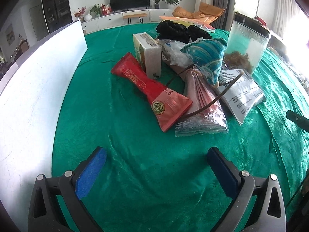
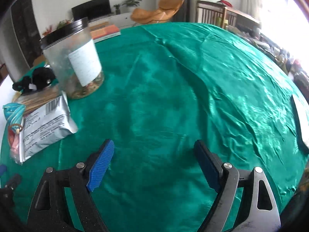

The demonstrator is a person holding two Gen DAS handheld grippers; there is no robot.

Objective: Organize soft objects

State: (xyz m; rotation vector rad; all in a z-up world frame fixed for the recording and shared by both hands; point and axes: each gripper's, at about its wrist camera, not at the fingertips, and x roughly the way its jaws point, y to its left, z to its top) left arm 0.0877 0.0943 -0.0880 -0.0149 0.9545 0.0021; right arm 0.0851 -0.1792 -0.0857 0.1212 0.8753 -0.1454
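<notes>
A pile of items lies on the green tablecloth [image 1: 135, 154]. A red snack packet [image 1: 152, 94] lies nearest, beside a pink clear-ended packet [image 1: 202, 106], a silver packet [image 1: 239, 90], a blue patterned pouch [image 1: 206, 58], a cream box [image 1: 148, 52] and a black plush [image 1: 177, 31]. My left gripper [image 1: 157, 156] is open and empty, short of the red packet. My right gripper [image 2: 153, 148] is open and empty over bare cloth, right of the silver packet [image 2: 44, 125], the blue pouch [image 2: 13, 114] and the black plush [image 2: 36, 79].
A clear jar with a black lid [image 1: 249, 44] stands at the pile's right; it also shows in the right wrist view [image 2: 75, 60]. A white board [image 1: 34, 89] stands along the left edge. Books [image 2: 105, 31] lie at the far side. A white object [image 2: 303, 119] lies at the right edge.
</notes>
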